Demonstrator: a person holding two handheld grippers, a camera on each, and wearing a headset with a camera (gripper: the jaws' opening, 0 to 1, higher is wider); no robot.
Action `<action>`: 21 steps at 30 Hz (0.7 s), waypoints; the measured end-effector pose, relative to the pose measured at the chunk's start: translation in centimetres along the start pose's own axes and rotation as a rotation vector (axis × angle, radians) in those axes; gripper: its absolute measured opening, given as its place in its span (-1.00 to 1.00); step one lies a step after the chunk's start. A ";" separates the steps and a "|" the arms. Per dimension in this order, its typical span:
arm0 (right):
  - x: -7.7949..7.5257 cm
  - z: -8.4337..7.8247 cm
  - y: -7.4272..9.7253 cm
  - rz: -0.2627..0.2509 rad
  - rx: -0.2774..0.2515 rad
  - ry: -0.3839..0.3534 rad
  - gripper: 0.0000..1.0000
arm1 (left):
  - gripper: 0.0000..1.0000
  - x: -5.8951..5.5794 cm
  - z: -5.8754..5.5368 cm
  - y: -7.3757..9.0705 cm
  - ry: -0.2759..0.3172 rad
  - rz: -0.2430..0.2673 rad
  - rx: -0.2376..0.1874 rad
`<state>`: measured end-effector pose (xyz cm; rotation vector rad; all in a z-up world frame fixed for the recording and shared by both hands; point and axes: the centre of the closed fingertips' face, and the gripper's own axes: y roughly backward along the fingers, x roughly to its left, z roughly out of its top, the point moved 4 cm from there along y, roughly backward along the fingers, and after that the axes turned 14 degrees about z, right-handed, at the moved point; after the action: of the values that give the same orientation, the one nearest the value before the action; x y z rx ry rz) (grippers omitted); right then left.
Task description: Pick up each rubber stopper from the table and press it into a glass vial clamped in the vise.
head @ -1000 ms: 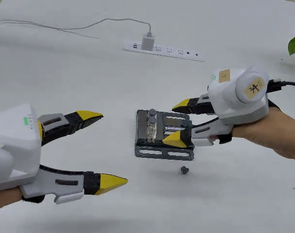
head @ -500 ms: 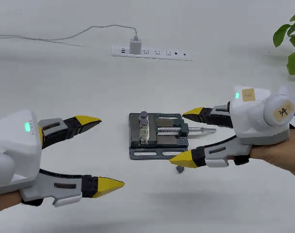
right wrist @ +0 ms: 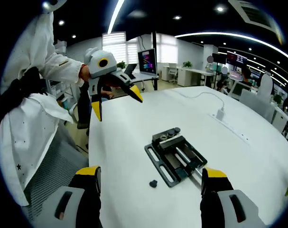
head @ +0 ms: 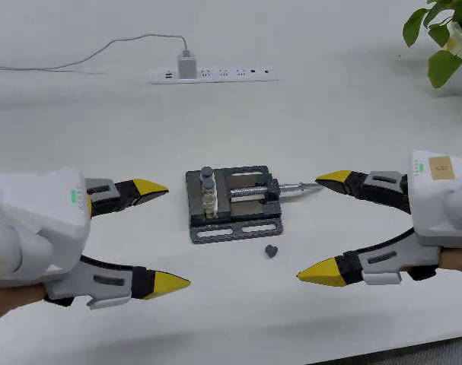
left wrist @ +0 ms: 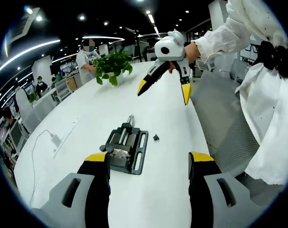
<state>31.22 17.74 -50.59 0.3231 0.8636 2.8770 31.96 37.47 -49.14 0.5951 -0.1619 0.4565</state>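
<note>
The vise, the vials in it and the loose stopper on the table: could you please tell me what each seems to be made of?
Vise: likely metal, dark matte body with a shiny bare screw. Vials: clear, see-through, probably glass. Loose stopper: dark grey, dull, no glare, consistent with rubber, though too small to be sure.

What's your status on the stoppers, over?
Left gripper open, empty; right gripper open, empty, flanking the vise. One rubber stopper loose on the table near the vise, not gripped. Vials clamped, look capped. Nothing blocking the stopper.
</note>
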 end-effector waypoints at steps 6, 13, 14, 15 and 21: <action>0.9 -1.6 1.2 -0.017 0.001 -0.007 0.78 | 0.17 -0.3 0.0 -2.5 -0.124 -0.078 0.047; 1.8 -3.2 2.4 -0.043 -0.019 -0.032 0.78 | -0.08 -1.4 0.1 -5.8 -0.306 -0.189 0.093; 1.9 -3.5 2.5 -0.048 -0.021 -0.037 0.77 | -0.09 -1.5 0.1 -6.3 -0.309 -0.196 0.093; 2.0 -3.7 2.7 -0.050 -0.025 -0.044 0.77 | -0.10 -1.7 0.0 -6.8 -0.330 -0.217 0.104; 2.4 -4.6 3.3 -0.067 -0.038 -0.070 0.77 | -0.27 -2.3 0.1 -9.3 -0.423 -0.271 0.113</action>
<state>27.58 13.02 -52.13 0.3807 0.7915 2.7987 34.22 29.80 -54.39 0.8082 -0.4545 0.0718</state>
